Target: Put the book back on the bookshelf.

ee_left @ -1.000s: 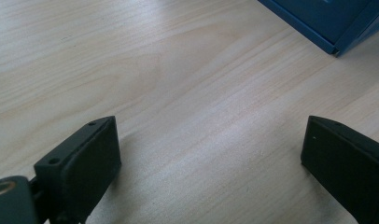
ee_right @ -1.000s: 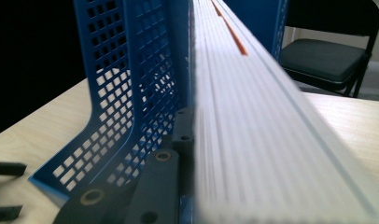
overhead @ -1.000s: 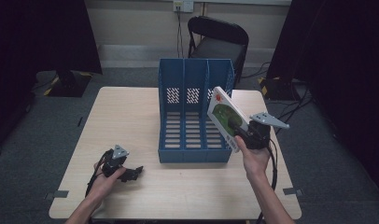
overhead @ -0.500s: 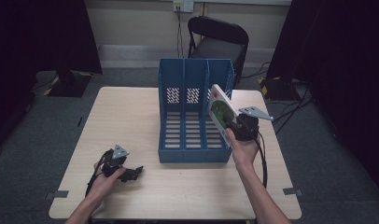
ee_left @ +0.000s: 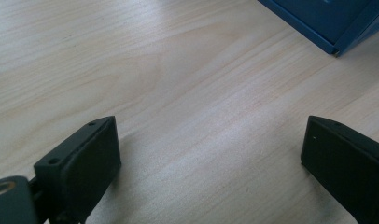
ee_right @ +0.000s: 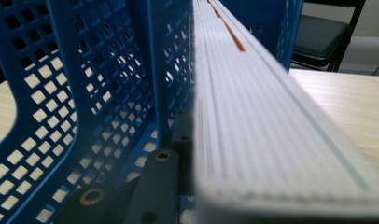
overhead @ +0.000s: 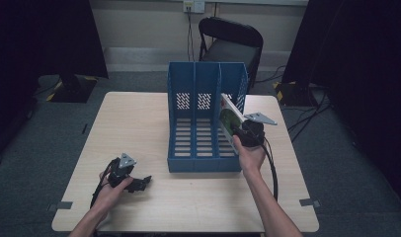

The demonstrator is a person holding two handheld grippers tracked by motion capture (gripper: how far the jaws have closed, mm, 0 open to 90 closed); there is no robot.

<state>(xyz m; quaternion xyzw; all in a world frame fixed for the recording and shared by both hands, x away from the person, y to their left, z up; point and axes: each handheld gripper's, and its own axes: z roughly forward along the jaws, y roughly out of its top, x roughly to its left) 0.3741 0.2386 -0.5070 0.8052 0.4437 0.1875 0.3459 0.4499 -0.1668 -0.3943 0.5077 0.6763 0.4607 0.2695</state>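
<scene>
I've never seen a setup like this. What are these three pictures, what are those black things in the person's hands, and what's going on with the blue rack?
A person sits at a wooden table, holding a hand-operated two-jaw gripper in each hand. The high view looks down from above. The other two pictures come from cameras riding on the grippers.

The left gripper rests low on the table with its jaws wide apart and nothing between them; its own view shows bare wood.

The right gripper is clamped on a book with a white and green cover, holding it at the right-hand slot of the blue file rack. In its own view the book's page edges run beside the perforated blue wall.
</scene>
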